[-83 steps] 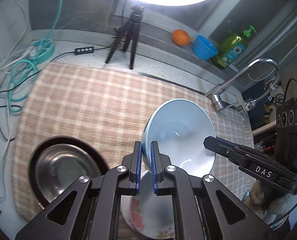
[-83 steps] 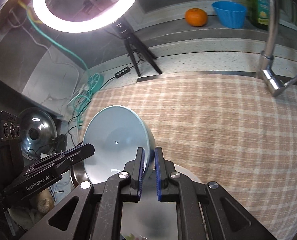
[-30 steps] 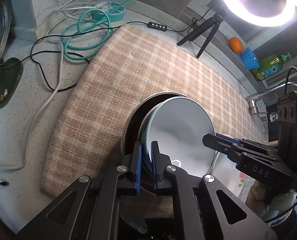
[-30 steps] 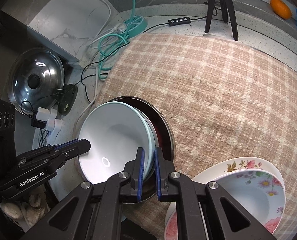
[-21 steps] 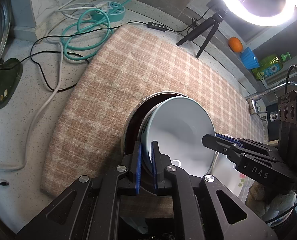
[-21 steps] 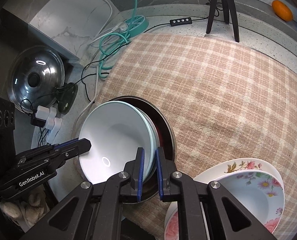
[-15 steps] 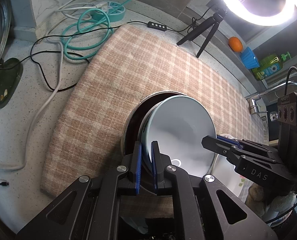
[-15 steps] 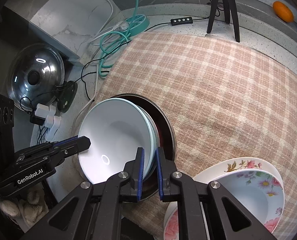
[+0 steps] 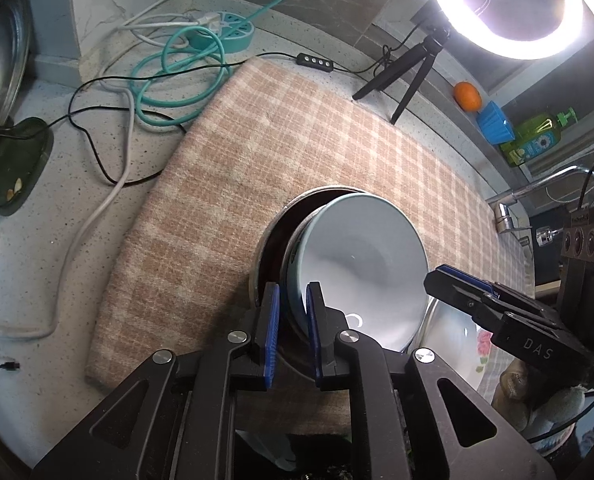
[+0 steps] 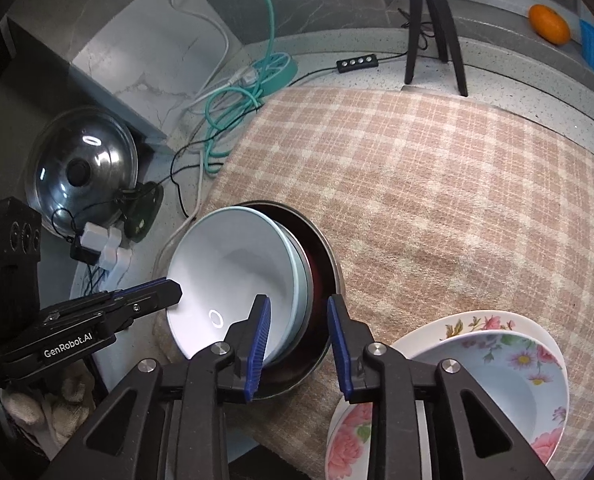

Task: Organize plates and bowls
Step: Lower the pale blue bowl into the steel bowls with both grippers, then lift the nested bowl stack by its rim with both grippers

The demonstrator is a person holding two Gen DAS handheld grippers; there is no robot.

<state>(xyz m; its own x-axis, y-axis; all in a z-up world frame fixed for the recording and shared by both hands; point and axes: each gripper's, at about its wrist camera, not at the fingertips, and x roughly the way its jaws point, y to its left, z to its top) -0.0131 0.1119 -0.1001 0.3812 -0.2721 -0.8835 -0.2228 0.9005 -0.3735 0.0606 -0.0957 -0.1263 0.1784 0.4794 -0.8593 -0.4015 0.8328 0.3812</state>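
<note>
Speckled counter (image 9: 49, 240) under a checked cloth (image 10: 437, 184): near the cloth's front-left corner the pale blue bowl (image 9: 357, 264) sits tilted inside the steel bowl (image 10: 321, 248), not seated flat. My left gripper (image 9: 291, 320) straddles its rim with a narrow gap, seemingly no longer pinching; my right gripper (image 10: 297, 340) is spread wide around the opposite rim. I'd guess the risk is the bowl rocking, or a finger catching the rim on withdrawal and dragging both bowls toward the floral plates (image 10: 497, 360) just beside.
</note>
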